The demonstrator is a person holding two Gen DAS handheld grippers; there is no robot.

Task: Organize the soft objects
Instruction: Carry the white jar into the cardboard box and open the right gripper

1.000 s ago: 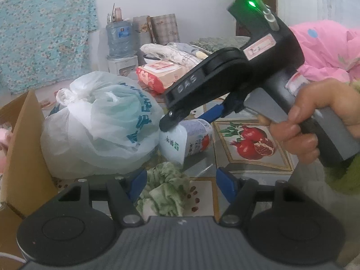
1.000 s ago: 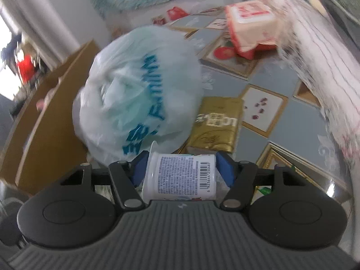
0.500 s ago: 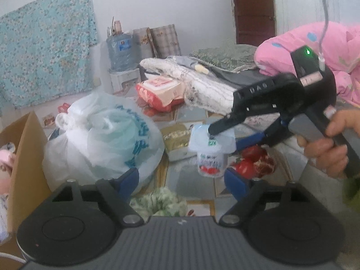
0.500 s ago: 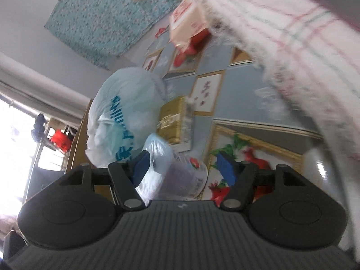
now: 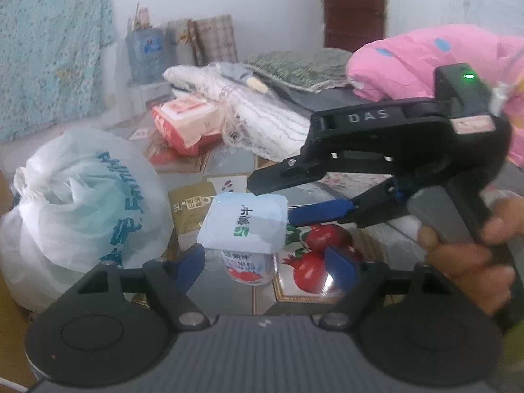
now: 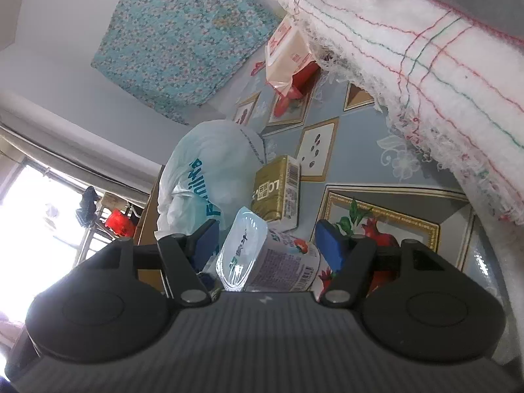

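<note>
- The right gripper (image 5: 278, 203) is reaching in from the right in the left wrist view, its black upper finger over the lid of a yogurt cup (image 5: 244, 229) and its blue-padded lower finger behind the cup's rim; whether the pads are pressing is hard to make out there.
- In the right wrist view the same cup (image 6: 262, 255) is lying between that gripper's (image 6: 265, 239) blue pads, with gaps showing on both sides, so a clamp cannot be told.
- The left gripper (image 5: 265, 262) is standing with its jaws apart, having just been opening; the cup is showing between its pads, but they are not pressing on it.
- The cup is sitting upright above a pomegranate-printed tabletop (image 5: 311, 262), its square foil lid facing up and toward the left camera; its foot is hidden by the gripper body.
- Only the left view is showing the person's hand (image 5: 465, 245) on the right handle.
- A white plastic bag (image 5: 82, 209) and a gold packet (image 5: 190, 209) are lying just beside the cup.
</note>
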